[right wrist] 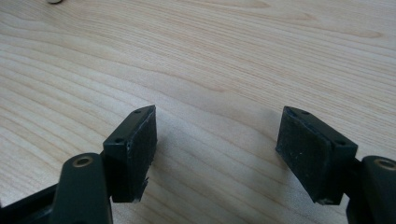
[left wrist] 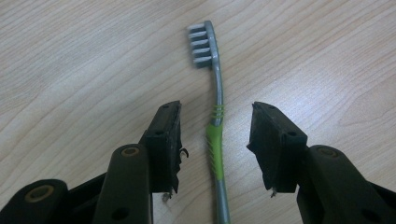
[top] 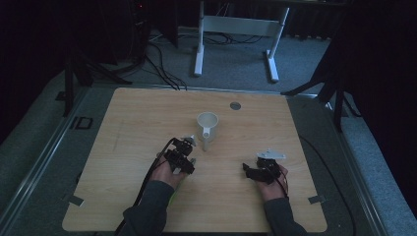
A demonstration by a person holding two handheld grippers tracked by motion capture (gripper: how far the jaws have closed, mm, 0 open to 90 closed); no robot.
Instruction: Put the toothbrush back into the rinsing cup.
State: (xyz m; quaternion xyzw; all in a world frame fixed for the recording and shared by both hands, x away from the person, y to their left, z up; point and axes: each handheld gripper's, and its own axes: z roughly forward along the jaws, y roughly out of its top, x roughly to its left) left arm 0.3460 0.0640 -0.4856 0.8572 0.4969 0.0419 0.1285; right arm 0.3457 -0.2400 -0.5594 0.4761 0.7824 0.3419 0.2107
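Observation:
A grey toothbrush (left wrist: 215, 140) with a green grip lies flat on the wooden table (top: 137, 123), bristle head pointing away from me. My left gripper (left wrist: 215, 109) is open and straddles its handle, one pad on each side, neither touching it. In the high view the left gripper (top: 186, 147) sits just in front of and left of a white mug (top: 207, 123), whose handle faces the person. My right gripper (right wrist: 217, 116) is open over bare wood with nothing between its pads. In the high view the right gripper (top: 258, 164) rests at the table's front right.
A small grey round cover (top: 235, 105) is set into the table behind the mug. The legs of a white desk frame (top: 198, 54) stand on the carpet beyond the far edge. Cables trail over the floor at the back left.

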